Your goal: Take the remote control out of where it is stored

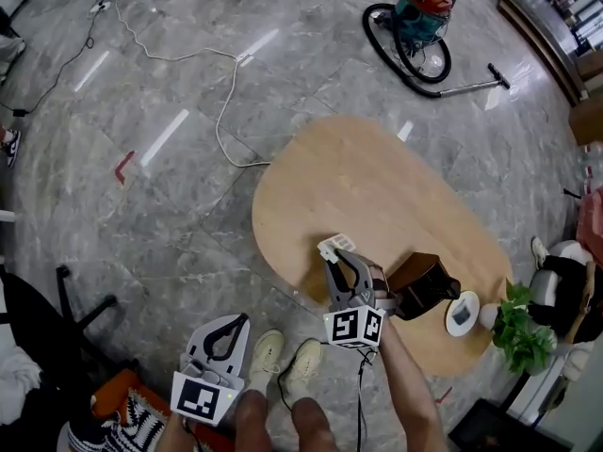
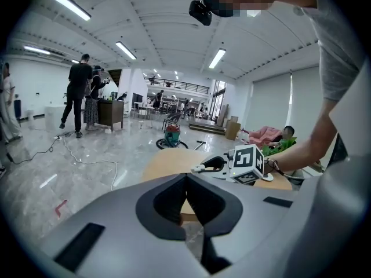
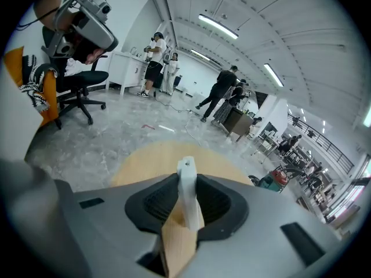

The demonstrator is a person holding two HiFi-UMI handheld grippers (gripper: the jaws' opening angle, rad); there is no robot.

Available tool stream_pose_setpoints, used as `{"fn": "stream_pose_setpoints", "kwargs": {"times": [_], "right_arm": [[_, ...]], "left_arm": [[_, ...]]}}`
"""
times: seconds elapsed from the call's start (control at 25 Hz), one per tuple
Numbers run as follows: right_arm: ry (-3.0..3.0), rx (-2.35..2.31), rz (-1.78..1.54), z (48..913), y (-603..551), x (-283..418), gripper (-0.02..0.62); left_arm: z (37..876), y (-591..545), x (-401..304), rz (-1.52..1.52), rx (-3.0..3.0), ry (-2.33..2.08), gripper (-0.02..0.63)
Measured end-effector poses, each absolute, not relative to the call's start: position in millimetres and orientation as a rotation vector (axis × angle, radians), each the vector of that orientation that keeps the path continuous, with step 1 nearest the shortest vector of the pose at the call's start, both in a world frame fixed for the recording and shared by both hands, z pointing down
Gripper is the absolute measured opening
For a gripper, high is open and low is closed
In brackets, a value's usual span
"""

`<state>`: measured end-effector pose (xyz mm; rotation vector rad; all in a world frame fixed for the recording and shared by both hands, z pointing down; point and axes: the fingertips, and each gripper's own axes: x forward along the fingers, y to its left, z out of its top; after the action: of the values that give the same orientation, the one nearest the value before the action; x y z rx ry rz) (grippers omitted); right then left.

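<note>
Two hand-held grippers, one item in hand.

1. Right hand-held gripper (image 1: pixel 336 252): pinches a slim white plastic remote control (image 1: pixel 331 246), which stands upright between the jaws above the table.
2. Left hand-held gripper (image 1: pixel 239 319): jaws pressed together, nothing between them; it is off the table edge, over the floor.
3. Dark brown box-like holder (image 1: pixel 424 285): on the table just beside the right hand-held gripper, apart from the remote control. It is probably the storage place.

Progress, as judged: extraction looks done, since the remote control is clear of the holder. Left to do is at most setting it down on bare table.

Surface: oval light wooden table (image 1: pixel 358 177), mostly bare. At its near right end are the holder, a small round white dish (image 1: pixel 462 314) and a leafy green potted plant (image 1: pixel 520 332).

Room: large open hall with a grey marbled stone floor (image 1: pixel 188 205). A loose white cable (image 1: pixel 221 111) trails across it. A red-and-teal canister vacuum cleaner (image 1: pixel 421 12) with black hose stands beyond the table. A black office chair (image 3: pixel 81 80), distant standing people and ceiling strip lights show in the gripper views.
</note>
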<state>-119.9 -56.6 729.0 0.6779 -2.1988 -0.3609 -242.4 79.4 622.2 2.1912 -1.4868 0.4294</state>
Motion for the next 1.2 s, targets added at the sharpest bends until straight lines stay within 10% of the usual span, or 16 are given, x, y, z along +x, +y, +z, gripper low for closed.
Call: {"fn": "stream_pose_setpoints", "kwargs": {"times": [1.2], "right_arm": [[-2.156, 0.655, -0.442, 783.1, -48.9, -136.7, 0.137]], "left_arm": [[657.8, 92.5, -258.2, 0.446, 2.115, -1.487, 0.005]]}}
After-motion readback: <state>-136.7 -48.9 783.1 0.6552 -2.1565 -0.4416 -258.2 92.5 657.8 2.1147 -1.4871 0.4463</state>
